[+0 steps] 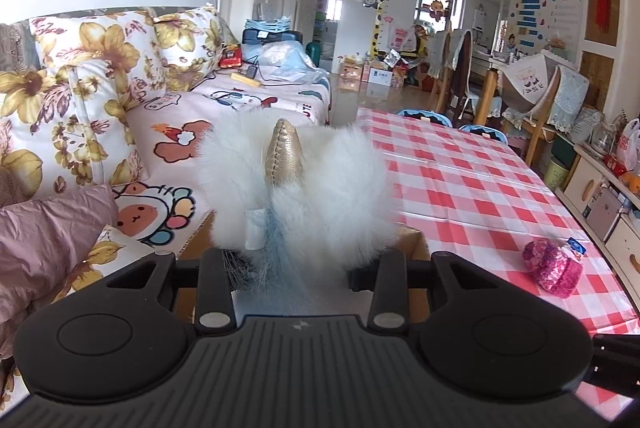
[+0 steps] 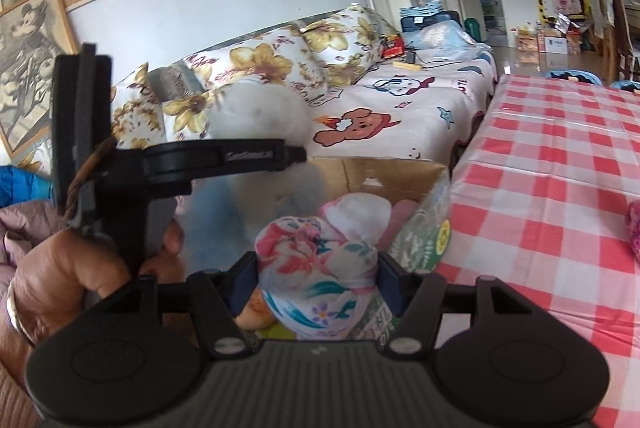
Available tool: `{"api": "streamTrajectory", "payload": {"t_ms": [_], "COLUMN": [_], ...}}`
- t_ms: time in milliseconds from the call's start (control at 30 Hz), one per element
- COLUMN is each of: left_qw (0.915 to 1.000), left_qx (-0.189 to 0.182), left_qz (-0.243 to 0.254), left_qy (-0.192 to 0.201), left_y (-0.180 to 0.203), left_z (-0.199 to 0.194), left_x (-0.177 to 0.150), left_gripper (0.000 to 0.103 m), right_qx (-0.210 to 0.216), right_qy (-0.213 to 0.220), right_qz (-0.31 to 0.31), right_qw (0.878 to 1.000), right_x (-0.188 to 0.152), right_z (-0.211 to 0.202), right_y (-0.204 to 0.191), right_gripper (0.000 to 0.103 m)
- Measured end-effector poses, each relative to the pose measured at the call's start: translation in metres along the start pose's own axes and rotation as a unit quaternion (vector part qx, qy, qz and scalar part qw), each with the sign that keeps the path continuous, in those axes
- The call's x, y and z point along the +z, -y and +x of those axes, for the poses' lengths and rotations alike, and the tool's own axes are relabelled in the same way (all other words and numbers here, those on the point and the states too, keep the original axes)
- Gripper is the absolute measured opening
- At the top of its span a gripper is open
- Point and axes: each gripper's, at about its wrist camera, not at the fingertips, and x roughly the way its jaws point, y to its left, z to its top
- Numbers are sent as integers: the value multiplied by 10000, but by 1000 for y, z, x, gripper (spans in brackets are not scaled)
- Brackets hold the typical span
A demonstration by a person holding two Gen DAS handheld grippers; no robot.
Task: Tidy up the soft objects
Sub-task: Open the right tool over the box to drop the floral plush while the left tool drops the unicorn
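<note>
My left gripper (image 1: 298, 268) is shut on a white furry unicorn plush (image 1: 312, 187) with a gold horn and blue mane, held above a cardboard box (image 1: 416, 244). In the right wrist view the plush (image 2: 260, 107) and the left gripper (image 2: 208, 159) hang over the box (image 2: 384, 175). My right gripper (image 2: 318, 280) is shut on a floral cloth bundle (image 2: 320, 268) over the box, which holds other soft items. A pink sequinned soft object (image 1: 554, 268) lies on the red-checked tablecloth (image 1: 480, 179).
A sofa (image 1: 192, 115) with floral pillows and a cartoon sheet stands left of the box. A pink quilt (image 1: 44, 240) lies at the near left. Chairs (image 1: 460, 67) and a cabinet (image 1: 600, 203) stand beyond and right of the table.
</note>
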Motion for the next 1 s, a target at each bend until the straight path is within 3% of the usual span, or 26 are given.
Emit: {"api": "streamTrajectory", "payload": {"t_ms": [533, 633, 667, 867, 1000], "left_qw": [9993, 9991, 9990, 9991, 9991], "left_qx": [184, 204, 216, 219, 216], "left_qz": [163, 190, 204, 264, 328], "left_qy": [-288, -331, -329, -236, -161], "left_y": [2, 0, 0, 1, 4], "left_z": [5, 6, 5, -2, -5], "left_x": [-5, -5, -5, -2, -2], "left_gripper": [49, 53, 60, 76, 77], "right_qx": [121, 108, 105, 113, -2], "right_qy": [-331, -334, -342, -344, -288], "right_qz": [-227, -243, -263, -409, -530], "right_qw": [9991, 9991, 9990, 9985, 9982], "right_x": [-12, -13, -13, -13, -13], "right_z": [35, 35, 34, 26, 16], "right_y": [-14, -15, -16, -19, -17], "right_gripper": [63, 65, 65, 69, 69]}}
